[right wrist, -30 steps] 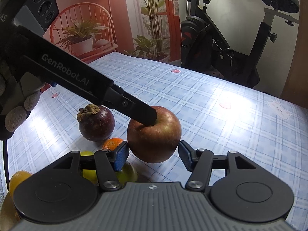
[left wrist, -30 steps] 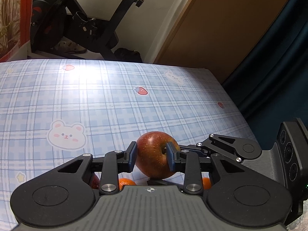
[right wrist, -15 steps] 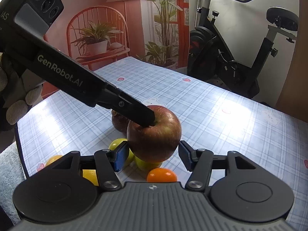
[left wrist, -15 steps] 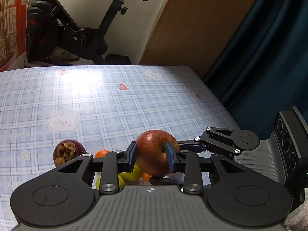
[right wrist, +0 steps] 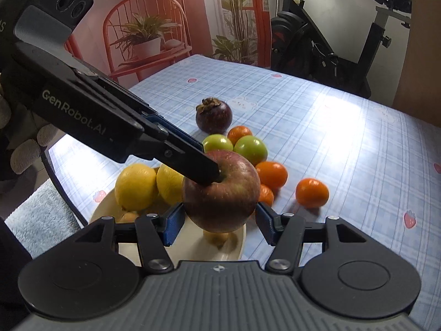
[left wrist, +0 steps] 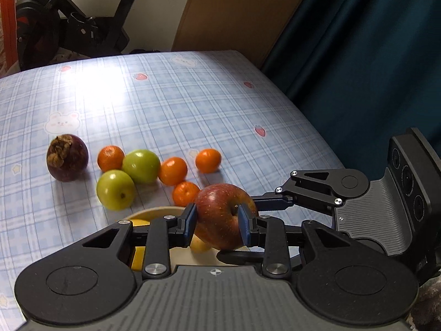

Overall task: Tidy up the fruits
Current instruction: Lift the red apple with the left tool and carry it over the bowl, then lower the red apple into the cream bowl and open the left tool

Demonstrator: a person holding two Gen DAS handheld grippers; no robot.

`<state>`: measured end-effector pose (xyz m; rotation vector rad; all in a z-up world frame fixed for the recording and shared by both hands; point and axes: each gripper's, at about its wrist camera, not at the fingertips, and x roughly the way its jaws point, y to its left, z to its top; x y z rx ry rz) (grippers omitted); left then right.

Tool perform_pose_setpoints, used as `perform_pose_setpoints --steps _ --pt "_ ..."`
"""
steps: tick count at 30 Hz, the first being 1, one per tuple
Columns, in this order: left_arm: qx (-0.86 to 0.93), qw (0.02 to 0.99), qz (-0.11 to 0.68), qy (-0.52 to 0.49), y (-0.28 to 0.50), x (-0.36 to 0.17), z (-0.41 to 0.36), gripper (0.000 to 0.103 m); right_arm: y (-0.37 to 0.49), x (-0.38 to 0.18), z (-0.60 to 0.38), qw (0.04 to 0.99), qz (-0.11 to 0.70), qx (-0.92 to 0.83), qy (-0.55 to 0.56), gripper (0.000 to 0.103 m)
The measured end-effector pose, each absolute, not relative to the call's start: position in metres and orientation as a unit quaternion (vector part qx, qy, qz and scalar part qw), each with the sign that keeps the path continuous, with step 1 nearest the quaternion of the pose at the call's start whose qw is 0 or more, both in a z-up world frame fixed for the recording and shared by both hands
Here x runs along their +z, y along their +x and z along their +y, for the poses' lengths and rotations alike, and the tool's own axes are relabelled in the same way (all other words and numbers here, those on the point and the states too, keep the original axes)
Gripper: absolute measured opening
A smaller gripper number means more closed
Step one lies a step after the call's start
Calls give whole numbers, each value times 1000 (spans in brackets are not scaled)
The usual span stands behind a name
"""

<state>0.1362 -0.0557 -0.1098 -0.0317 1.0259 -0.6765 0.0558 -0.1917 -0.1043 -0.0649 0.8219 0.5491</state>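
A red apple (left wrist: 220, 215) (right wrist: 220, 193) hangs just above a cream plate (right wrist: 237, 245) (left wrist: 154, 211) at the table's near edge. My left gripper (left wrist: 216, 224) is shut on it, one pad on its side and the other in the stem dimple. My right gripper (right wrist: 219, 223) is shut on it too, with a blue pad on each flank. On the plate lie two lemons (right wrist: 135, 186) and a small yellow fruit. Beyond the plate lie a mangosteen (left wrist: 67, 157) (right wrist: 213, 117), two green apples (left wrist: 115, 190) (right wrist: 250, 150) and several oranges (left wrist: 208, 160) (right wrist: 312, 192).
The blue checked tablecloth (left wrist: 179, 104) runs back from the fruit. Its right edge drops off beside a dark curtain (left wrist: 358, 55). An exercise bike (right wrist: 330, 49) and a plant shelf (right wrist: 146, 44) stand behind the table. A gloved hand (right wrist: 24, 151) holds the left gripper.
Both grippers have travelled together across the table with the apple held between them. The plate with lemons and the loose fruit cluster have come into view below and beyond the apple.
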Motion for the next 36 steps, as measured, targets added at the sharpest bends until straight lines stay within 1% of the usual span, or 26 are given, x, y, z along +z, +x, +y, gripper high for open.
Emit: perform_pose_setpoints --steps 8,16,36 --pt "-323 795 513 -14 118 -130 -54 35 42 -120 -183 860 435 265 -23 59" --pt "-308 791 528 -26 126 -137 -50 33 52 -131 -177 848 454 272 -5 59" --pt "-280 808 518 -20 140 -133 -44 33 72 -141 -167 866 424 266 -16 59"
